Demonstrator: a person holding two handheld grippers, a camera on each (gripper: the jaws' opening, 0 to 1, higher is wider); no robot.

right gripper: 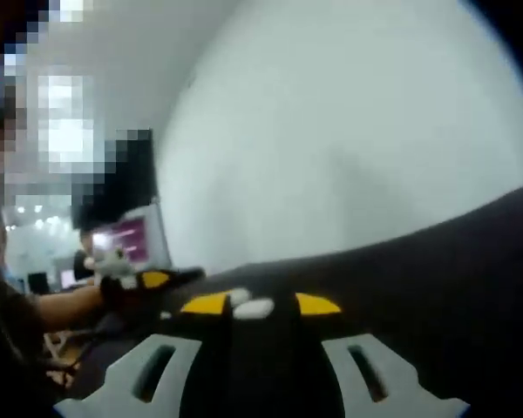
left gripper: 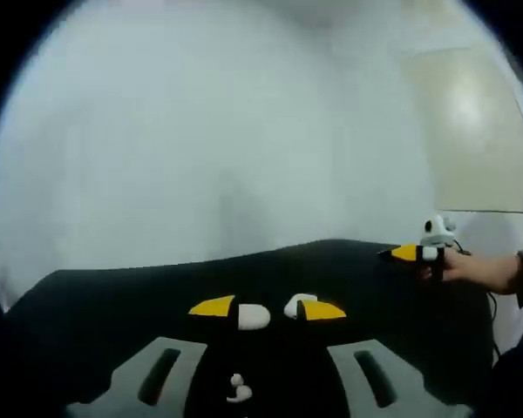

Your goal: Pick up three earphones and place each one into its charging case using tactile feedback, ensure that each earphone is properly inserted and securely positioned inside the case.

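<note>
Left gripper view: the left gripper (left gripper: 266, 310) hangs low over a black table (left gripper: 96, 305), jaws spread, yellow tips apart and holding nothing. Two white items lie between the tips, an earphone or case part (left gripper: 254, 317) by the left tip and another (left gripper: 298, 306) by the right; blur hides which is which. A third earphone (left gripper: 237, 389) sits nearer the camera, between the jaw bases, its long axis unclear. Far right, the right gripper (left gripper: 416, 252), in a hand (left gripper: 471, 266), hovers near the table's far edge, well apart.

Right gripper view: the right gripper (right gripper: 260, 304) is likewise open and empty, with a white piece (right gripper: 253, 307) just ahead between its tips. The left gripper (right gripper: 157, 280) enters from the left. Open tabletop stretches rightward; the left gripper looks nearer the earphones, so the pick probably falls to it.
</note>
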